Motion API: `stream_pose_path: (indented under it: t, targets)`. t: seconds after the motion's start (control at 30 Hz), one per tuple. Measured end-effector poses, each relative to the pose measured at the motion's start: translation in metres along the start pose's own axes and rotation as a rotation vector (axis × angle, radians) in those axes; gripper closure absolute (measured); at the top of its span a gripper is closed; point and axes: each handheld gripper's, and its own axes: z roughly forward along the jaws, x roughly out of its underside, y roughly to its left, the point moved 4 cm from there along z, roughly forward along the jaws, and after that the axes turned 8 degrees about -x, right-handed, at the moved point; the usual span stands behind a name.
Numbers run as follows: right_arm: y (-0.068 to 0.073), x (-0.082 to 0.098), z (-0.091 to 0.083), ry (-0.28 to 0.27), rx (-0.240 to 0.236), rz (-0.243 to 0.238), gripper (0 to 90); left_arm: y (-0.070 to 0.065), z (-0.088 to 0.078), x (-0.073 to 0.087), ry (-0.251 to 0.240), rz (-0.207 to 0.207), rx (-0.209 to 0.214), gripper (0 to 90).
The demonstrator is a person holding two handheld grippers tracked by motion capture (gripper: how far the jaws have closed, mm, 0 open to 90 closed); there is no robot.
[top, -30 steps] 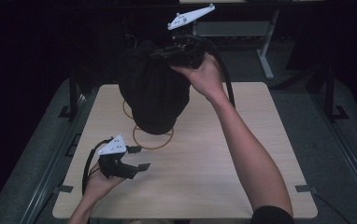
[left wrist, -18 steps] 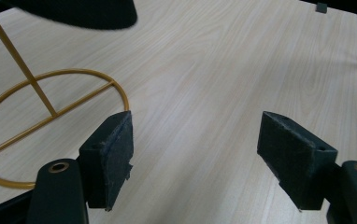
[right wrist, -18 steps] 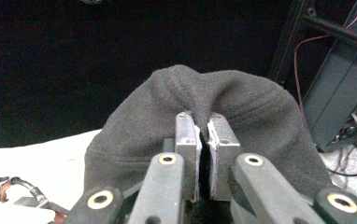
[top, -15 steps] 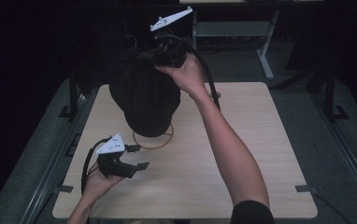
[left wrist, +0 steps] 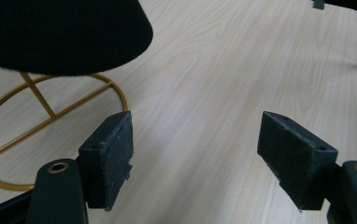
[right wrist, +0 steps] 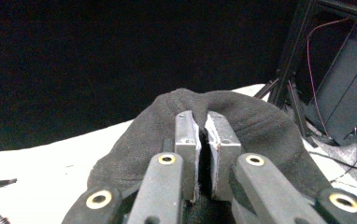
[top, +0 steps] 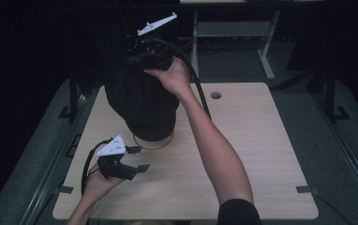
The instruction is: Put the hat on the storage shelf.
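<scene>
Right gripper (top: 145, 60), seen from the high view, pinches the crown of a black beanie (top: 142, 105) above the gold wire stand (top: 153, 140) near the table (top: 261, 154)'s far left; the beanie hangs crown up, its opening downward. Bare wood lies open to the right. Left gripper (left wrist: 195, 158), in its own view, stands spread over empty tabletop beside the stand's ring. Right gripper view: jaws pressed on a fold of beanie (right wrist: 260, 126).

One black knit hat (top: 139, 101) is pinched at its crown between the jaws of the right gripper (top: 154, 55). One gold wire stand (top: 154, 140) sits under it, just ahead of the left gripper (top: 137, 159). Two grippers, one wooden table (top: 252, 140).
</scene>
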Motion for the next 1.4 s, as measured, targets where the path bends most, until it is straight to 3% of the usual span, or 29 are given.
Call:
stream_pose_path:
  t: [0.43,0.63,0.77,0.83,0.9,0.97,1.2,1.3,1.4]
  targets:
    - [-0.011,0.007,0.024,0.080,0.022,0.028,83.8,-0.007,0.001,0.000,0.009,0.049,0.017,26.1]
    - [-0.015,0.008,0.031,0.110,0.039,0.022,83.4,-0.009,0.001,0.000,0.011,0.046,0.022,26.1]
    - [-0.016,0.009,0.036,0.129,0.048,0.046,83.3,-0.010,0.001,0.000,0.009,0.044,0.024,26.1]
    - [-0.019,0.010,0.039,0.143,0.058,0.021,83.2,-0.010,0.000,0.000,0.002,0.042,0.031,26.1]
    - [-0.019,0.012,0.041,0.155,0.061,0.042,82.9,-0.010,-0.001,-0.001,0.004,0.044,0.037,26.0]
    - [-0.019,0.013,0.045,0.168,0.058,0.067,81.7,-0.011,-0.001,-0.001,0.002,0.050,0.038,26.0]
    - [-0.021,0.024,0.057,0.275,0.098,0.070,72.8,-0.012,-0.001,0.000,0.011,0.064,0.034,26.1]
    - [-0.021,0.027,0.059,0.291,0.100,0.058,70.6,-0.013,-0.003,0.000,0.009,0.064,0.034,26.1]
    - [-0.023,0.028,0.057,0.290,0.096,0.076,65.8,-0.013,-0.003,0.000,0.007,0.063,0.035,26.1]
